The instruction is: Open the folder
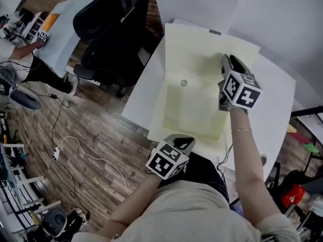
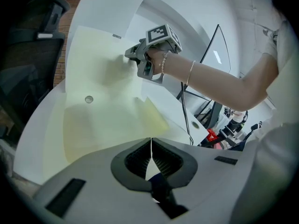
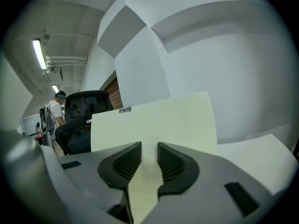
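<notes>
The pale yellow folder (image 1: 194, 110) on the white counter (image 1: 275, 102) looks light, thin and floppy, so the left gripper (image 2: 150, 147) clamps its near edge flat while the right gripper (image 3: 149, 160), jaws apart around the raised cover (image 3: 154, 120), is best placed at the cover's right edge.

You have bright, even light from ceiling strips (image 3: 39, 55); a soft shadow lies on the folder (image 1: 194, 44). Both gripper views bulge, darken at their rims, blur up close.
</notes>
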The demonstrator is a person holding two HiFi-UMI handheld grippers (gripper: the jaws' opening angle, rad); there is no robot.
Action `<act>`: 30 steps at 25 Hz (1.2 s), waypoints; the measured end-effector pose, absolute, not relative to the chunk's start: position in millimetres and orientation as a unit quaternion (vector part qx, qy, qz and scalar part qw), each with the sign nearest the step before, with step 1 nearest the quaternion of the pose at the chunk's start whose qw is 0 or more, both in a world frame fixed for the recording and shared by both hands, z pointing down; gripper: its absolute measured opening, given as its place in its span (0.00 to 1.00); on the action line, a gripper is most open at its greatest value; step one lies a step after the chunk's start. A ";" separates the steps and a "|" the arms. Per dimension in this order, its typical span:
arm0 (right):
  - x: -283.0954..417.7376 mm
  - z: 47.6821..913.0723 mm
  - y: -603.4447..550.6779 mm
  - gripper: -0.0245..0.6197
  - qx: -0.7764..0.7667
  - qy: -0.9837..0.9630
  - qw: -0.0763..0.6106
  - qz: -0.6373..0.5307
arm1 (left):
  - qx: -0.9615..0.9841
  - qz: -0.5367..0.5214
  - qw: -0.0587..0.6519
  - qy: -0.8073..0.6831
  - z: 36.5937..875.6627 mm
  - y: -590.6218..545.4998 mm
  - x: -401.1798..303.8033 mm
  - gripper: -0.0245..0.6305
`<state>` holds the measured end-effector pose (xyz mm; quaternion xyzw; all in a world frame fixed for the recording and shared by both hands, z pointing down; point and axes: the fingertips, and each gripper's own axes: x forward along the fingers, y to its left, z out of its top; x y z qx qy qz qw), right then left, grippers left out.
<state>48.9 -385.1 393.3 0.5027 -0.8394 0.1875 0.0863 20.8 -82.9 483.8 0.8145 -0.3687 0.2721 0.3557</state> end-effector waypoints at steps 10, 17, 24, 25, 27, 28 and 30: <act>52.0 381.6 -352.3 0.19 0.509 -0.837 0.073 0.186 | 0.832 0.269 0.332 -0.355 474.1 -82.2 15.2 0.07; 52.7 378.9 -326.9 0.19 0.513 -0.836 0.071 0.183 | 0.839 0.266 0.321 -0.349 469.1 -80.4 5.2 0.07; 55.9 376.5 -298.1 0.19 0.520 -0.831 0.066 0.187 | 0.853 0.267 0.306 -0.328 463.9 -76.1 6.9 0.07; 56.6 376.3 -293.6 0.19 0.521 -0.830 0.065 0.188 | 0.855 0.267 0.304 -0.326 463.1 -75.8 7.4 0.07; 57.6 376.0 -284.8 0.19 0.522 -0.829 0.065 0.188 | 0.858 0.266 0.300 -0.322 461.0 -75.2 7.4 0.07; 58.1 376.0 -280.4 0.19 0.523 -0.828 0.065 0.189 | 0.859 0.266 0.297 -0.321 459.9 -74.9 7.1 0.07; 59.1 376.2 -272.2 0.19 0.525 -0.827 0.064 0.191 | 0.861 0.267 0.293 -0.318 458.0 -74.1 6.0 0.07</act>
